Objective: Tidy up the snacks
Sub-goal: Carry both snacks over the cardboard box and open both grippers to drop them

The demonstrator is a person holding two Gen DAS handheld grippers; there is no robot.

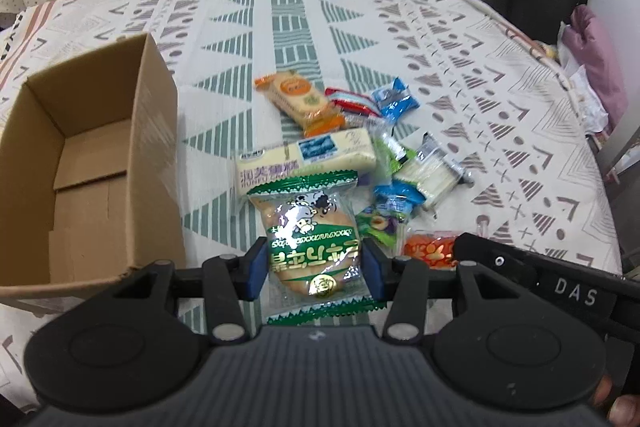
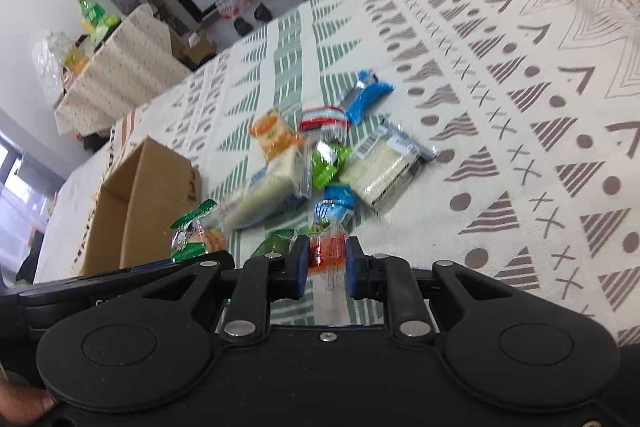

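Note:
My left gripper (image 1: 314, 267) is shut on a green-and-clear packet (image 1: 310, 239) with a round pastry inside, lifted above the cloth; the same packet (image 2: 192, 233) shows at the left of the right wrist view. My right gripper (image 2: 328, 267) is shut on a small orange packet (image 2: 328, 251), which also shows as the orange packet (image 1: 430, 249) in the left wrist view. Several other snacks lie in a pile on the table: a long cream bar (image 1: 308, 157), an orange biscuit pack (image 1: 298, 97), a blue pack (image 1: 394, 99) and a white wafer pack (image 2: 384, 171).
An open brown cardboard box (image 1: 152, 131) stands left of the pile, also seen as the box (image 2: 148, 195) in the right wrist view. The patterned tablecloth (image 1: 460, 67) covers the table. A second cloth-covered table (image 2: 124, 75) and floor clutter lie beyond the far edge.

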